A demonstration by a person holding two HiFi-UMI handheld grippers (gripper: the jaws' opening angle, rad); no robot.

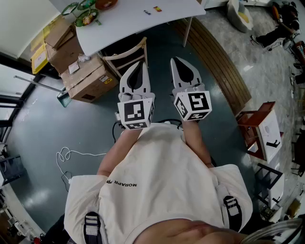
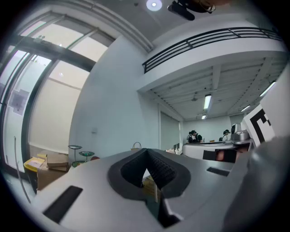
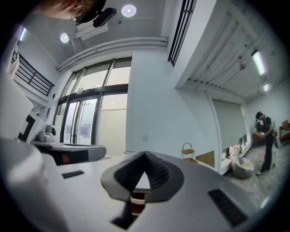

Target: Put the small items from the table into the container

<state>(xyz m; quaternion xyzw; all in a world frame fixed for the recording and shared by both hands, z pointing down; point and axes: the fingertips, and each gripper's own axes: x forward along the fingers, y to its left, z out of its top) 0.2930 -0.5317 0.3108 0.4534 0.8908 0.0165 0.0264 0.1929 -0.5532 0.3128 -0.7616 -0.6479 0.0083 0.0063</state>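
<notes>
With left gripper (image 1: 138,63) and right gripper (image 1: 177,60) closed on nothing at mid-frame, we stand well apart from the small items (image 1: 157,8) on the table (image 1: 124,21) at top centre; they look light and rigid, best pinched across their width.

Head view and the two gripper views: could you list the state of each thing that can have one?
left gripper: shut, nothing between the jaws.
right gripper: shut, empty.
small items: lying on the white table, not yet picked up.
cardboard box: closed, on the floor beside the table.
cable: loose, in loops on the floor.
</notes>
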